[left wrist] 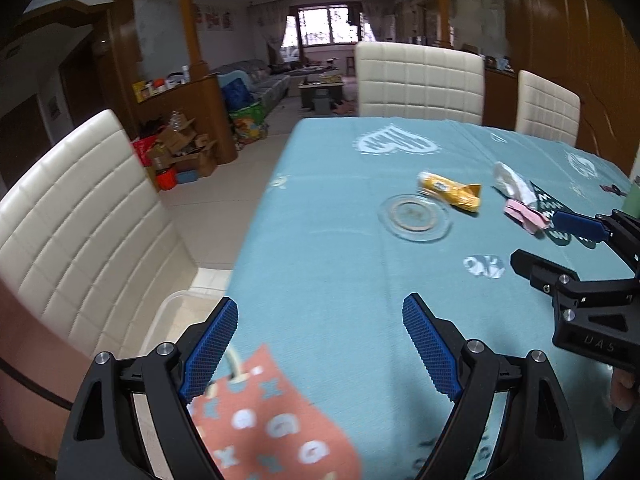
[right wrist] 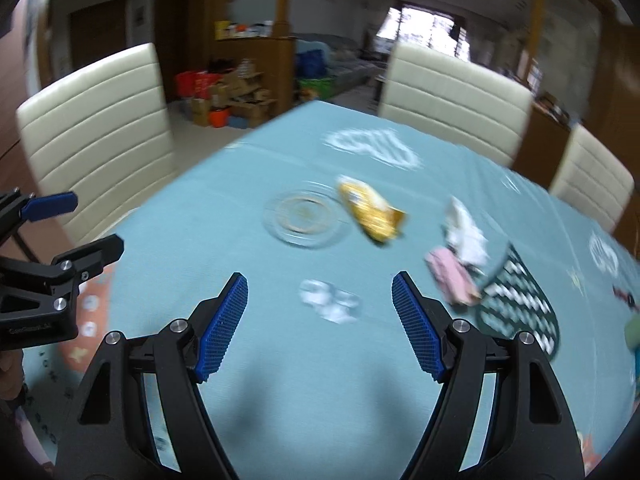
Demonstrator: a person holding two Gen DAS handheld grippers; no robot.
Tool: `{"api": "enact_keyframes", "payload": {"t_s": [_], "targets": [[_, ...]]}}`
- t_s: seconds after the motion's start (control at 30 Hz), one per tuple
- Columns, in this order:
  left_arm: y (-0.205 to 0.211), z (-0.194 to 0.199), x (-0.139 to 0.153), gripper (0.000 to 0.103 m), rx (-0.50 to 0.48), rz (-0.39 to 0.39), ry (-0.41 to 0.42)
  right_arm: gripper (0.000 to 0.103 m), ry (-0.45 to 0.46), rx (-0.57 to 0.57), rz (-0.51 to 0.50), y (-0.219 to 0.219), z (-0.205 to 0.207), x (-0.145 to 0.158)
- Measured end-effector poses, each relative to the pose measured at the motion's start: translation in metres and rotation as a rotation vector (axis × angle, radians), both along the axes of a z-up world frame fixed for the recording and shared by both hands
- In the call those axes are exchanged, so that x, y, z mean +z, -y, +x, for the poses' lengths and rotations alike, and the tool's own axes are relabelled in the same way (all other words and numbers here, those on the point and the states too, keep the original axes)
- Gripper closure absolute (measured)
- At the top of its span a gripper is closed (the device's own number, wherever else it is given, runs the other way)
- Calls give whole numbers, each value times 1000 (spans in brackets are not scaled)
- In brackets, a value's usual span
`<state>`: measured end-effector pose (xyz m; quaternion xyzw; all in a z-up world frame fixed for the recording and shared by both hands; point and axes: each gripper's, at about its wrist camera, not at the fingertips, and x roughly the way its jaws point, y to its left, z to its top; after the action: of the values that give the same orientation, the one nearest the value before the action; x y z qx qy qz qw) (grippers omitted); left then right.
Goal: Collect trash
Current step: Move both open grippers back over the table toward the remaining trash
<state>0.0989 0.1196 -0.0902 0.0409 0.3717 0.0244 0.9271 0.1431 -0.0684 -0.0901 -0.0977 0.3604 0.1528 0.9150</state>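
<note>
2 grippers, left gripper (left wrist: 320,344) and right gripper (right wrist: 320,320), both released, empty; yellow wrapper (left wrist: 450,192) mid-table, bare cloth between.

On the table (left wrist: 320,240), a glass dish (left wrist: 416,213) lies left of a snack wrapper (left wrist: 450,192); crumpled tissue (left wrist: 514,182) and folded paper (left wrist: 524,214) lie farther right. Chairs (left wrist: 420,80) stand behind.

One glass plate (left wrist: 416,216), one yellow wrapper (left wrist: 450,193), one white tissue wad (left wrist: 512,182), one pink wrapper (left wrist: 524,213), one clear crumpled scrap (left wrist: 483,266), one salmon bag (left wrist: 272,424), three cream chairs (left wrist: 418,80), two tongs (left wrist: 320,344) over one counter (left wrist: 328,240)
</note>
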Motion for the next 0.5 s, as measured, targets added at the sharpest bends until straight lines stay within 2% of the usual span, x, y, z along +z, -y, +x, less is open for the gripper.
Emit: {"api": "enact_keyframes", "payload": {"t_s": [0.2,0.37,0.4,0.5], "targets": [[44,37,-13,20,-89,2,-54,27,-21,-89,-10,52,19,-12],[64,75,-26,20,-173,-78,-116,22,-47,-120,-4,75,39,-23],[67,84,-28,20,-181,-99,-119,21,-55,-124,-2,77,44,-25],[71,101,-31,20,-174,-85,-120,18,-71,-130,4,83,60,-32]]}}
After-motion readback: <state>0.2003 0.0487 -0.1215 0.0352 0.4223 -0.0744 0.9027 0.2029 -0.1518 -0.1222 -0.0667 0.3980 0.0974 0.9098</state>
